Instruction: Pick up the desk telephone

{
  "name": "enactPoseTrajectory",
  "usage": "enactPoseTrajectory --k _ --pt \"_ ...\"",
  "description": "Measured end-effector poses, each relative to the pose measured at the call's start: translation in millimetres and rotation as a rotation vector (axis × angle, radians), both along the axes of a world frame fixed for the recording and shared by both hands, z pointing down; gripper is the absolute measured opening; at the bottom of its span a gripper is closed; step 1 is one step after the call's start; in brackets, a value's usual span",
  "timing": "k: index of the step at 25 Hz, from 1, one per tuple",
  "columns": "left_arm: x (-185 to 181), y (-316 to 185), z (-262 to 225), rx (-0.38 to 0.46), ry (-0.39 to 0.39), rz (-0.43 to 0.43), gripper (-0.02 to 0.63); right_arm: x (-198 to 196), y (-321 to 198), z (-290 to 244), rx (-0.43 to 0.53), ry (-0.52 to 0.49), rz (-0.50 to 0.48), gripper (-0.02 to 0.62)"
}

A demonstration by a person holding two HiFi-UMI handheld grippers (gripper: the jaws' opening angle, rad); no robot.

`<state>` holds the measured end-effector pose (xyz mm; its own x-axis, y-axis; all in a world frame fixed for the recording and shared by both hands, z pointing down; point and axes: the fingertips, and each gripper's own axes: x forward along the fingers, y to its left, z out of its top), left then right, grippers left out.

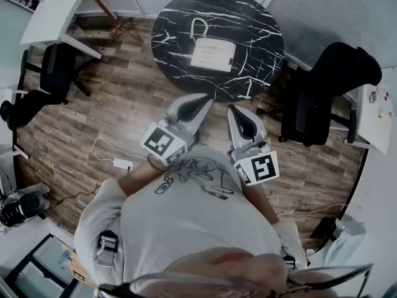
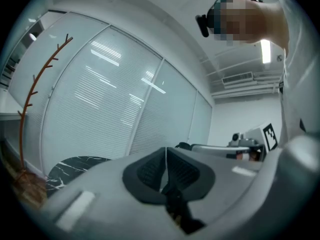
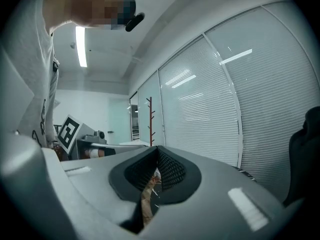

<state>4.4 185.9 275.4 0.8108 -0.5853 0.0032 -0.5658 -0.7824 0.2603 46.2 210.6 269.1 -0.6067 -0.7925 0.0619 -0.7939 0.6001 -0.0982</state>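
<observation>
Left gripper (image 1: pixel 208 99) and right gripper (image 1: pixel 233 109), jaws together, empty, short of desk telephone (image 1: pixel 212 53) on table (image 1: pixel 260 36).

table: round black marble-look top (image 1: pixel 254 23), white veins all over
on it: pale desk telephone (image 1: pixel 212 54), roughly mid-table
floor: brown wood planks (image 1: pixel 111 104)
on the floor: white plug block (image 1: pixel 123 164), black chair (image 1: pixel 319 104) right of the table, another chair (image 1: pixel 49 73) off left

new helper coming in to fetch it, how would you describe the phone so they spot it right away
Find the round black table with white veins, on the wood floor between black office chairs. The phone lies near its middle. It is the only thing on that tabletop: a pale, boxy set.
</observation>
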Motion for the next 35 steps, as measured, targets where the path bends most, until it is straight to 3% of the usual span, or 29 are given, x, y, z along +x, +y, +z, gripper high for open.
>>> enactPoseTrajectory --k 17,35 --pt "-38.1 -186.2 -4.3 -0.019 0.004 0.067 0.011 -45.2 -186.8 -7.8 -0.006 0.023 0.042 0.007" --pt "-36.4 -239.1 30.0 -0.103 0.008 0.08 0.017 -36.2 -240.1 26.1 -0.087 0.051 0.064 0.008"
